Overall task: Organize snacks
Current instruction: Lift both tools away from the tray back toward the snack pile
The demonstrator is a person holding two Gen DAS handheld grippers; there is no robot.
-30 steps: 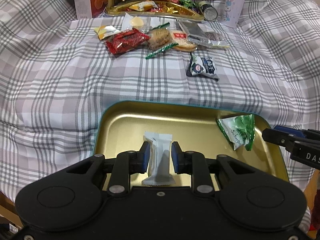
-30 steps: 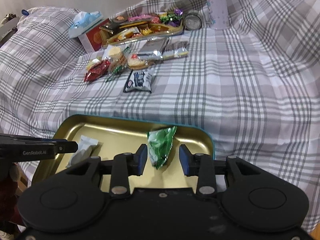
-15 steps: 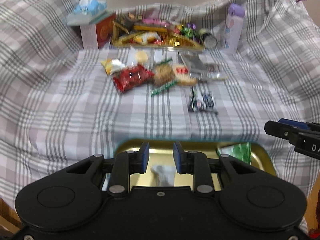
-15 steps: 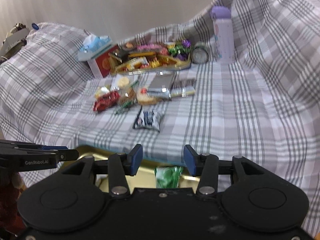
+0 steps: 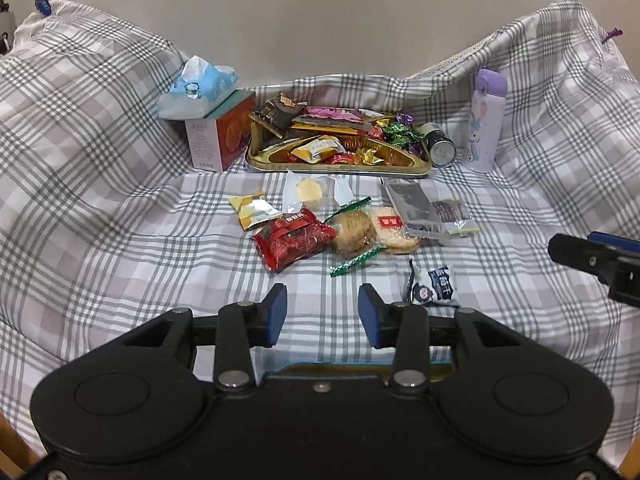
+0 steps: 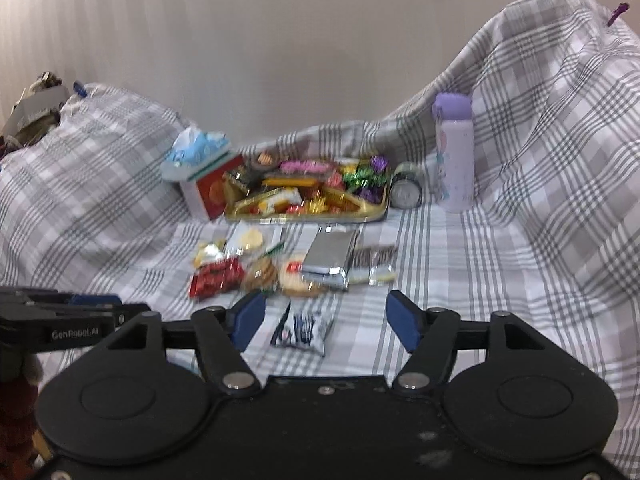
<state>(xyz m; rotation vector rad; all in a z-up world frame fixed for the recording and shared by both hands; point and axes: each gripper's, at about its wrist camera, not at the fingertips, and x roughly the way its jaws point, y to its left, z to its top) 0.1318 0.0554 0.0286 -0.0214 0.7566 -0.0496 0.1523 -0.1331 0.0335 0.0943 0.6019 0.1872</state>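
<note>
A: What lies ahead of the left gripper (image 5: 322, 311)?

B: Loose snacks on the checked cloth (image 5: 120, 240), left to right: ahead and left of its blue pads, a small yellow packet (image 5: 253, 210); a clear wrap with a pale round cake (image 5: 310, 191) behind it; a shiny red packet (image 5: 294, 237); nearly straight ahead, a green-ended biscuit pack (image 5: 354, 232); a red-labelled cracker (image 5: 390, 230); a silver foil bar (image 5: 414, 208); nearest, just right of the right pad, a blue-and-white sachet (image 5: 434, 286).

A: And the jaws?

B: Opening, about half apart, nothing between them; just under the pads shows a sliver of a teal-rimmed tray (image 5: 340, 367).

A: The right gripper (image 6: 326, 318)?

B: Opening too, fairly wide, holding nothing; the sachet (image 6: 302, 326) lies on the cloth beyond its pads, untouched; far ahead, the gold tray (image 6: 304, 216) heaped with sweets.
</note>
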